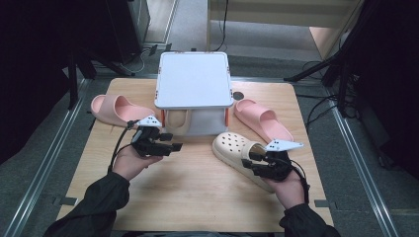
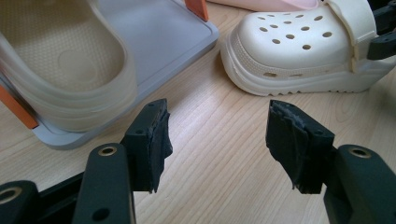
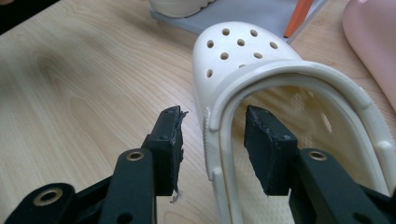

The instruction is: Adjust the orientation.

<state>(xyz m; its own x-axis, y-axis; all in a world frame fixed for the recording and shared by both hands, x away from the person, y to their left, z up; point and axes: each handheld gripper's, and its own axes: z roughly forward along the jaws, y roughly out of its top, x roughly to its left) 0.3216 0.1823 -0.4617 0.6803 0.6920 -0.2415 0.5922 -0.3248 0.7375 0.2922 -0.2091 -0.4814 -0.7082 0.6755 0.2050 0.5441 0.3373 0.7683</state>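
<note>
The right gripper (image 3: 212, 140) straddles the side wall and strap of the cream clog (image 3: 280, 93), jaws apart, pads not pressing it. In the high view the clog (image 1: 232, 146) lies right of centre, before the grey rack (image 1: 193, 81). The left gripper (image 2: 217, 137) hangs open over bare table (image 2: 219, 186).

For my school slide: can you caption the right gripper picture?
Right gripper jaws straddle the side wall of a cream clog on the wooden table.
</note>
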